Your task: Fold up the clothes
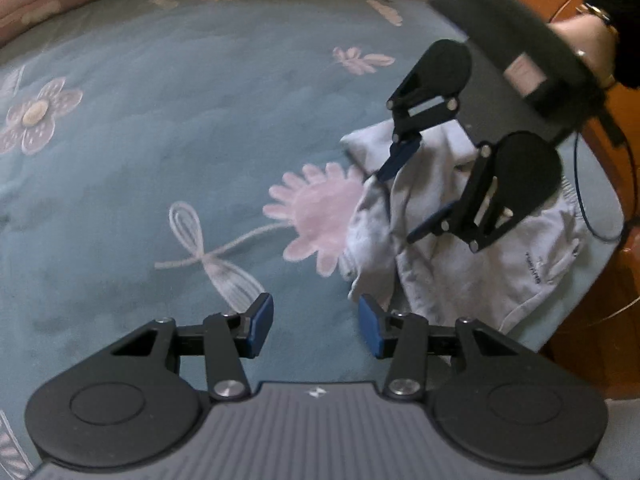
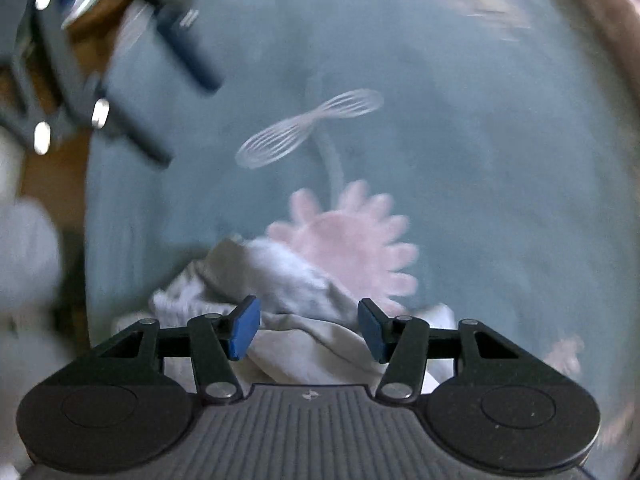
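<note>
Near the edge of a blue-green plush rug (image 1: 140, 140) with pink flower patterns, lying crumpled: a pale grey cotton sweatshirt (image 1: 480, 272) with small dark lettering on its chest. Spreading in loose folds beside a large pink daisy shape (image 1: 316, 216) woven into the pile, one flap overlapping the petals. Hanging directly above the cloth in the left wrist view: the right gripper (image 1: 396, 204), black linkages spread, blue-padded fingers (image 1: 394, 160) standing well apart, grasping nothing; lower finger possibly brushing a fold, though hard to judge from this angle. Showing in the right wrist view too, the same gripper (image 2: 308, 328) with jaws released and the grey garment (image 2: 288, 288) bunching just beneath and between them. Hovering over bare rug just left of the sweatshirt: the left gripper (image 1: 316, 328), jaws likewise parted and empty, appearing blurred at the upper left of the right wrist view (image 2: 172, 92). Gripping the right tool's dark handle: a hand (image 1: 588, 40) wearing a gold-toned wristband, below a black fuzzy sleeve (image 1: 620, 0). Bordering the rug on that side: orange-brown wooden flooring (image 1: 592, 320).
</note>
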Demonstrator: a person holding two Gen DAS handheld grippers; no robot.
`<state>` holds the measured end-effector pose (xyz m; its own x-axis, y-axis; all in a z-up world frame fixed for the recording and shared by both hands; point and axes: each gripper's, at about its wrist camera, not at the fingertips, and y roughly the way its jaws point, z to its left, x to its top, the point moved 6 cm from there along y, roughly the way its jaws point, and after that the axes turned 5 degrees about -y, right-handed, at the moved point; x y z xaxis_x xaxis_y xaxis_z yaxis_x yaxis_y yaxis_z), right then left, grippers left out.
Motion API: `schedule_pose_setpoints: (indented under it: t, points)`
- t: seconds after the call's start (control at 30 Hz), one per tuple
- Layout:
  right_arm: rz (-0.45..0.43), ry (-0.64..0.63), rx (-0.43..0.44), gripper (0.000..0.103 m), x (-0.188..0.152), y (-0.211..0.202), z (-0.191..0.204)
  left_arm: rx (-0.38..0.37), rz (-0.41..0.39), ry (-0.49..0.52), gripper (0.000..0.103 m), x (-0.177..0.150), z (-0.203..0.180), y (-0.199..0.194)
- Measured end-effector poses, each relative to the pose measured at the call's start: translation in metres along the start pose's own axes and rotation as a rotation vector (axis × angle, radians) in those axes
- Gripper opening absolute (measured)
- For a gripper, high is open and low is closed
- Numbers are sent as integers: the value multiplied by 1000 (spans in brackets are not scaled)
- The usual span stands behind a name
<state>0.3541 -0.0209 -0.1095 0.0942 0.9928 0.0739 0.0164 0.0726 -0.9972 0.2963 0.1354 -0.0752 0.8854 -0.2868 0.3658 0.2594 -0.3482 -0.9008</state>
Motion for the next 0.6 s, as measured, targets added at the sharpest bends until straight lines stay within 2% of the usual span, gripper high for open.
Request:
schedule_pose_setpoints:
  t: [0.07,0.13,0.3,0.53,0.57,0.6]
  points:
    - [40,-121,33,59,10,19,7,-3,2,-20,46,-8,-2,7]
    - [57,-158,44,59,4,23,8,-14,5,-35,46,-14,-7,14]
    - [47,-144,76,55,-21,9,7,-45,4,9,46,-13,-39,38]
    - [12,-45,69,55,-69,-2,20,-101,22,97,44,1,-83,79]
    - [9,-28,62,55,-76,-1,22,-101,31,115,42,1,-87,83]
    - [3,-11,57,55,-83,-1,24,-101,39,133,36,1,-91,87]
